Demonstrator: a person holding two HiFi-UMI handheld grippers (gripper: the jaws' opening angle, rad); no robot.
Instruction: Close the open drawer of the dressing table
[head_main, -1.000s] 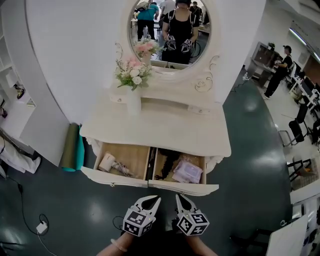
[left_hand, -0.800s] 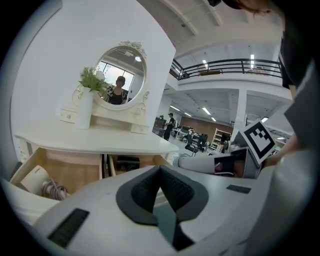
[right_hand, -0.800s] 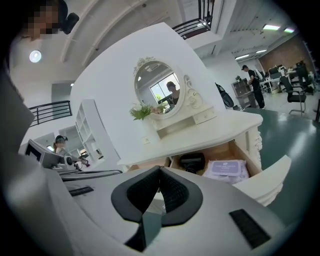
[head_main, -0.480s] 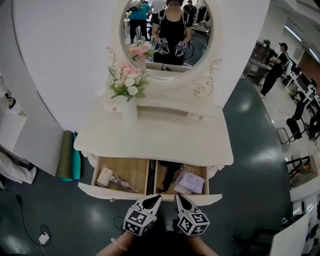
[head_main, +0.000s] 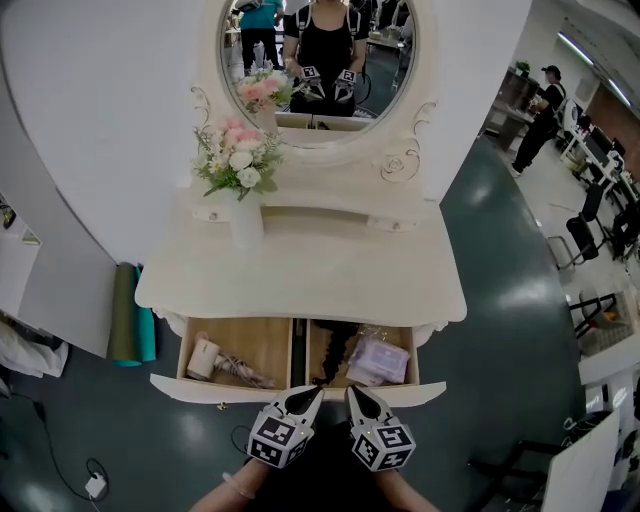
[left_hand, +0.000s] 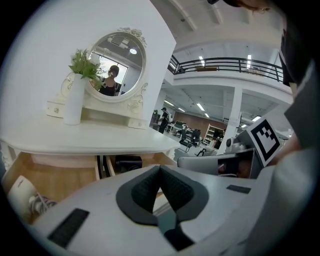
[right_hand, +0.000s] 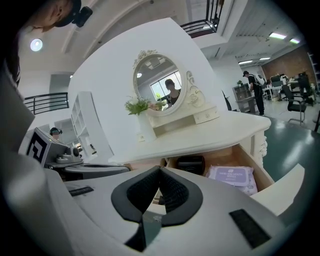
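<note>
The left tongs (head_main: 316, 392) and right tongs (head_main: 351, 391), each pinched together and empty, hang just before the open drawer (head_main: 225, 387) under the front edge of the counter (head_main: 300, 290). Pushing off-centre may skew and jam it.

Dressing table (head_main: 300, 275): cream-white, broad curved top, carved scrollwork, raised back shelf carrying an oval mirror (head_main: 330, 75); stands upright against a white wall (head_main: 120, 120) on a dark green floor (head_main: 500, 250)

Drawer (head_main: 245, 340): set under the front edge of the top, pulled out and open; pale wood lining, white front panel (head_main: 200, 388); split into a left and a right compartment side by side, both holding items, the fronts roughly level with each other
</note>
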